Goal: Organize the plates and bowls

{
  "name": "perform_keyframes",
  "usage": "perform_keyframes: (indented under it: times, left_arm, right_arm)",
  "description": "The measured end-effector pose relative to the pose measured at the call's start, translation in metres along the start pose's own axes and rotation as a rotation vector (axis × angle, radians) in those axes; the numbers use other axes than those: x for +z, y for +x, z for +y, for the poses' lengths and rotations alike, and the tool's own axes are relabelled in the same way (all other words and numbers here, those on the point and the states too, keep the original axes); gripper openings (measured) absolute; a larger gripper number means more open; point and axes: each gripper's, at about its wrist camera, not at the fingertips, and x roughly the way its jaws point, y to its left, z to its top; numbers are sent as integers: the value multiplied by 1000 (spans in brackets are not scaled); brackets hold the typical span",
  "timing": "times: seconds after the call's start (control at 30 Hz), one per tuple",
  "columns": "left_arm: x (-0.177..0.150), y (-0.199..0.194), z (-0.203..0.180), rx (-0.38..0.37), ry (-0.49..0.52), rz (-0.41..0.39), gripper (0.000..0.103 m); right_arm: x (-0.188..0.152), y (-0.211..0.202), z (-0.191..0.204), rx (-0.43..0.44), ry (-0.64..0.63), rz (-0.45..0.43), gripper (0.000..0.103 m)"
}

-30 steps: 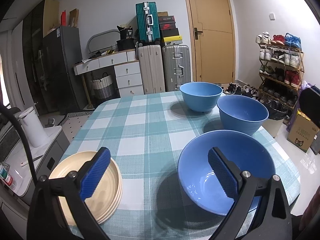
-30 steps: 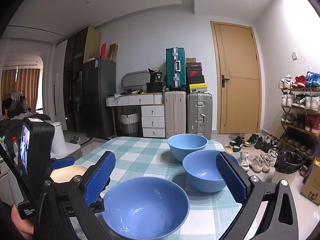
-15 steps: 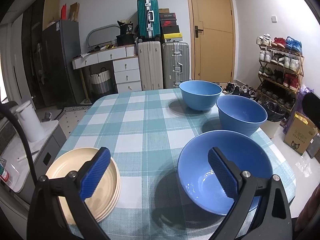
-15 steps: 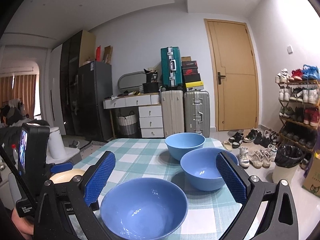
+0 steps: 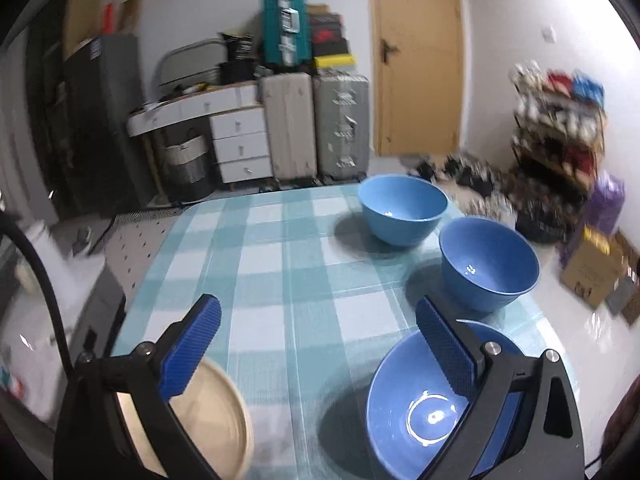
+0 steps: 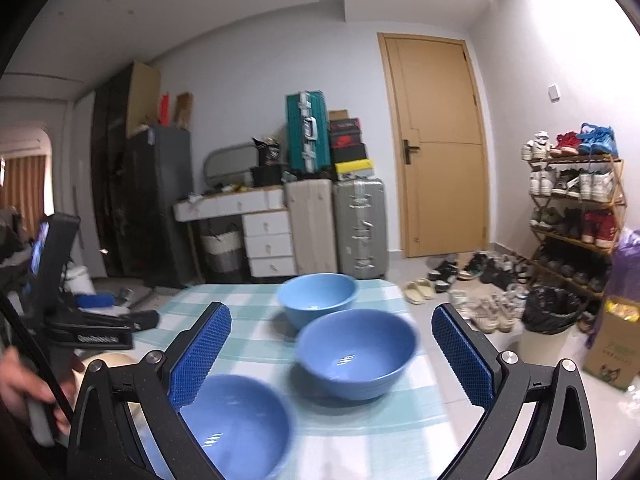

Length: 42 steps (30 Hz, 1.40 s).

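We hold both grippers level over the table [image 5: 304, 240], jaws spread and empty: left gripper [image 5: 318, 332] between plates [image 5: 216, 420] and near bowl [image 5: 404, 400], right gripper [image 6: 332, 344] before mid bowl [image 6: 356, 352].

No text is legible anywhere (all lettering too blurred).

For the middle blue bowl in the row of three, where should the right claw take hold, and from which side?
Best guess: pinch the near rim of the middle blue bowl, one finger inside and one outside. It stands upright, mouth open and empty, apart from its neighbours, so its rim is free. The right claw, open, already faces it; come down from above on the near side.
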Motion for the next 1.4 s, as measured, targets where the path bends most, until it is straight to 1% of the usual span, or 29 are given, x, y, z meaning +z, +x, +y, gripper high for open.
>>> perform_keyframes:
  times: [0.07,0.1,0.17,0.23,0.3,0.33,0.4,0.43,0.5,0.53,0.6,0.63,0.73,0.8,0.87,0.97,1.0,1.03,1.07,1.17,1.2,1.27,1.3,1.37,1.4]
  left_arm:
    - [17,16,-11,-11,49,41,99]
    - [24,24,-16,-23,63,62,99]
    - [41,50,-28,-63,60,147,99]
    - [59,78,-40,-100,41,260,99]
    - [68,98,-50,-122,22,337,99]
    - [72,110,-57,-133,13,376,99]
    - [74,137,-73,-129,13,469,99]
    - [75,142,-79,-131,17,494,99]
    - [73,164,-95,-146,23,573,99]
    - [71,170,-99,-147,22,594,99]
    - [68,185,-106,-136,24,638,99]
    - [66,194,-113,-112,46,676,99]
    - [62,207,-124,-113,68,728,99]
    - [62,211,-126,-123,42,738,99]
    - [62,215,-130,-154,12,757,99]
    - [60,222,-138,-147,18,769,98]
    - [60,224,-139,-146,21,770,97]
    - [58,225,-142,-150,20,775,95]
    - [58,227,-144,-157,16,774,95]
    - [58,228,-146,-178,0,762,92]
    - [58,228,-146,-178,0,757,87]
    - [58,227,-148,-183,12,751,86]
    - [58,228,-148,-189,12,747,86]
    - [59,226,-148,-209,0,739,73]
    - [60,228,-147,-218,-6,740,58]
  right_arm:
    - [13,17,-14,-70,-40,36,102]
    - [18,24,-18,-81,-52,49,102]
    - [26,42,-29,-95,-76,91,102]
    - [32,65,-42,-88,-90,142,102]
    - [34,87,-52,-83,-84,194,102]
    - [34,101,-59,-77,-69,236,102]
    - [30,135,-71,-59,-35,334,102]
    - [29,147,-76,-54,-23,367,102]
    - [23,170,-85,-33,8,428,102]
    - [19,186,-91,-12,32,470,102]
    - [12,207,-98,3,59,529,102]
    - [8,218,-102,4,72,556,102]
    - [-4,246,-110,10,104,619,102]
    - [-11,256,-114,10,124,643,102]
    - [-19,265,-117,26,153,673,102]
    - [-31,280,-121,31,184,738,101]
    - [-36,283,-122,28,192,754,97]
    - [-40,286,-122,38,205,767,90]
    - [-42,288,-123,48,213,772,88]
    - [-49,292,-124,50,220,785,87]
    - [-52,294,-125,52,222,792,87]
    - [-55,295,-127,56,234,805,81]
    - [-55,296,-128,61,240,809,74]
    - [-57,296,-130,70,251,812,73]
    - [-58,297,-130,75,254,817,70]
